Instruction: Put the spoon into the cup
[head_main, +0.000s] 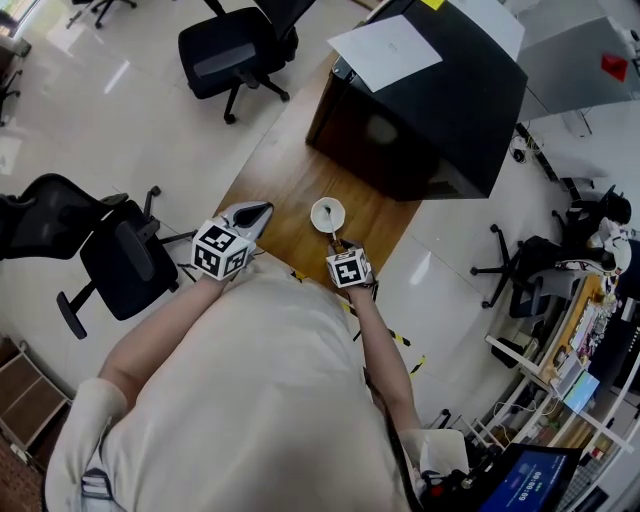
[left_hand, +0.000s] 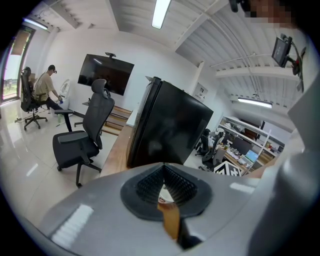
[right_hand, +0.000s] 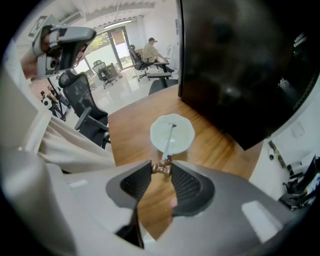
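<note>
Spoon, slim silver stem in white cup, brown end nipped by right tongs; left tongs closed, empty

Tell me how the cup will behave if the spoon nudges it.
Probably light: the cup looks small and thin-walled, standing free on the wooden table. It may slide or tip, since the long spoon pinched in the right gripper crosses its near rim like a lever. It looks rigid, not floppy.

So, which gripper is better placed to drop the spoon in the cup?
The right gripper. Its jaws grip the spoon by its handle end, and its bowl already reaches into the cup. The left gripper is shut, empty, beside the cup.
</note>
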